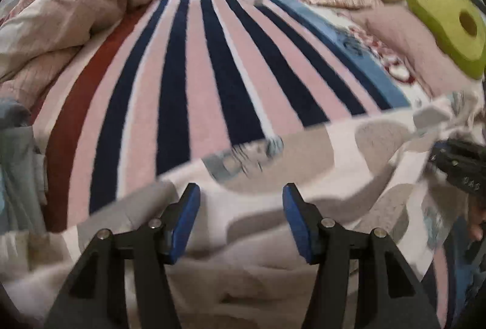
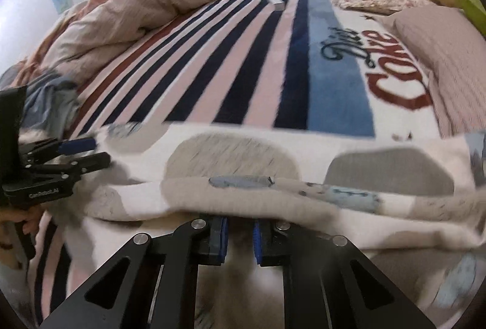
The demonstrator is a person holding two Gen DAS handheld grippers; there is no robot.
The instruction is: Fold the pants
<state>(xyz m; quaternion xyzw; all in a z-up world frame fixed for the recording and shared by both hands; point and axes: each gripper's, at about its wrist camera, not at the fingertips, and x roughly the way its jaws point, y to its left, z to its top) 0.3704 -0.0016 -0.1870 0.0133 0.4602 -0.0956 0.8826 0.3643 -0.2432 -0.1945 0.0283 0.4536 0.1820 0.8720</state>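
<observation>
Soft spotted pants (image 2: pixel 243 153) lying on striped blanket (image 1: pixel 194 80). Left tongs (image 1: pixel 241 198) spread over pants. Right tongs (image 2: pixel 240 235) pinching pants' near edge.

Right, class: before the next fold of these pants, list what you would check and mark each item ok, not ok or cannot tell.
1. Right gripper shut on the pants: ok, fabric sits between its pads.
2. Left gripper gripping: not ok, jaws apart over the fabric.
3. Far edge of the pants straight: ok.
4. Blanket beyond the pants free: ok, only a small white item far up.
5. Layers aligned underneath: cannot tell, blurred.
</observation>
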